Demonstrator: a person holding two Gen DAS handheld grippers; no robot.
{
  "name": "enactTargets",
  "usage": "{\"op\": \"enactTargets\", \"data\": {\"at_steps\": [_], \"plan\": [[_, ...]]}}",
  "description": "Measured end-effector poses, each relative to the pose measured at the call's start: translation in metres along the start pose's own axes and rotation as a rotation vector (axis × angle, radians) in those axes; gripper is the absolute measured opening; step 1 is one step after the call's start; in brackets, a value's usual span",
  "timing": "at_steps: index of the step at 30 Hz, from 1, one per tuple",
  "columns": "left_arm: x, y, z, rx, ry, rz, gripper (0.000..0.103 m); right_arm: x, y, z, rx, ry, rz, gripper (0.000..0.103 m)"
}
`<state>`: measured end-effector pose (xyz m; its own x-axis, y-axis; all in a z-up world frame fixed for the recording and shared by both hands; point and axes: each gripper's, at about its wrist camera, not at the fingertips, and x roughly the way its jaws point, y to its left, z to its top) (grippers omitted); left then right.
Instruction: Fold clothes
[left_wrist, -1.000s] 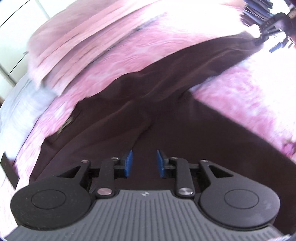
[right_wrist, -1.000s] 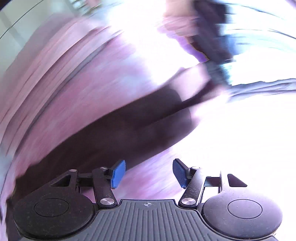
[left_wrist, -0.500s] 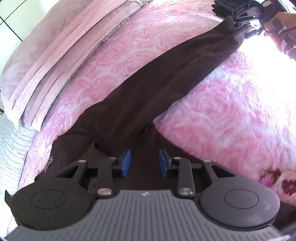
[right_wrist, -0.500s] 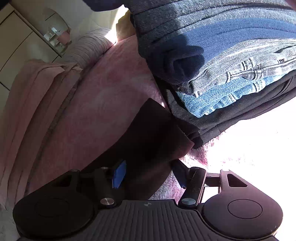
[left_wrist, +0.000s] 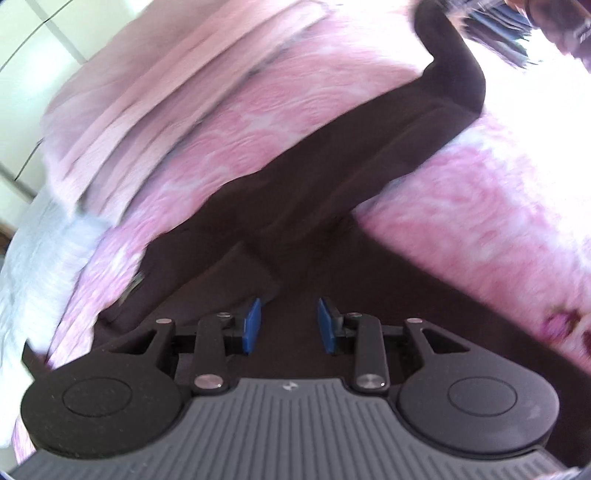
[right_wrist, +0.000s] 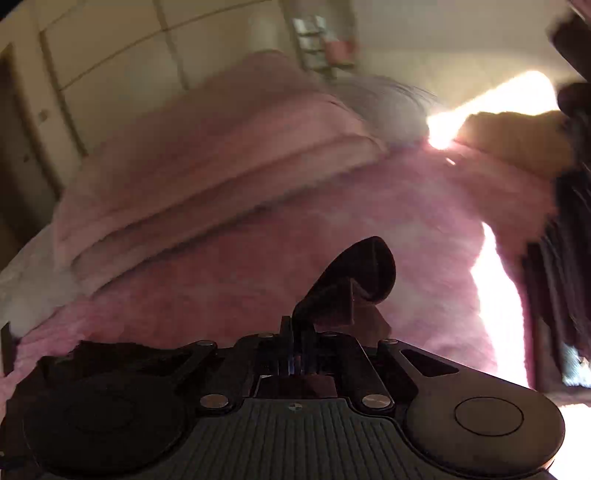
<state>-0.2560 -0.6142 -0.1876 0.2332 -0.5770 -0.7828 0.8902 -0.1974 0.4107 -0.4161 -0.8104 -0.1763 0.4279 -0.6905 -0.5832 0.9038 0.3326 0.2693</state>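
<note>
Dark brown trousers lie stretched across a pink bedspread, one leg running from the near left up to the far right corner of the left wrist view. The left gripper hovers over the waist end with its blue fingers a moderate gap apart; only dark cloth shows between them, and whether the pads touch it cannot be told. The right gripper has just been closing and now has its fingers pressed together on the leg's hem, a curl of dark fabric standing up from the pinch above the bedspread. In the left view that far end of the leg is raised off the bed. Folded pink blankets lie along the far side of the bed, with a white sheet at the left. A stack of clothes, blurred, sits at the right edge of the right wrist view. Cupboard doors stand behind.
</note>
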Motion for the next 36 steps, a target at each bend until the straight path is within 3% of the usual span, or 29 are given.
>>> {"op": "enactTargets", "data": {"at_steps": [3,7,9,11,12,14,17,19,24,29,36], "plan": [[-0.012,0.033,-0.032,-0.079,0.028,0.069,0.03,-0.015,0.109,0.008,-0.144,-0.078,0.186,0.003],[-0.031,0.079,-0.089,-0.189,0.103,0.157,0.032,-0.036,0.258,-0.03,-0.33,-0.104,0.466,0.003],[-0.04,0.098,-0.121,-0.242,0.149,0.196,0.032,-0.027,0.321,-0.069,-0.489,-0.045,0.598,0.006],[-0.05,0.116,-0.153,-0.302,0.188,0.231,0.032,-0.022,0.373,-0.11,-0.623,0.011,0.688,0.064],[-0.054,0.123,-0.167,-0.327,0.201,0.244,0.032,-0.021,0.379,-0.121,-0.627,0.044,0.707,0.071],[-0.058,0.135,-0.192,-0.362,0.223,0.259,0.032,-0.019,0.39,-0.145,-0.635,0.112,0.745,0.071],[-0.054,0.144,-0.217,-0.372,0.236,0.256,0.032,0.002,0.373,-0.16,-0.664,0.218,0.655,0.071],[-0.048,0.145,-0.223,-0.323,0.216,0.24,0.033,0.021,0.351,-0.165,-0.665,0.291,0.582,0.071],[-0.017,0.15,-0.217,-0.184,0.133,0.172,0.035,0.034,0.269,-0.165,-0.668,0.377,0.349,0.071],[0.031,0.165,-0.205,0.019,0.068,0.104,0.035,0.047,0.219,-0.142,-0.609,0.41,0.18,0.071],[0.074,0.157,-0.196,0.428,0.082,0.017,0.033,0.064,0.19,-0.129,-0.585,0.429,0.097,0.071]]}}
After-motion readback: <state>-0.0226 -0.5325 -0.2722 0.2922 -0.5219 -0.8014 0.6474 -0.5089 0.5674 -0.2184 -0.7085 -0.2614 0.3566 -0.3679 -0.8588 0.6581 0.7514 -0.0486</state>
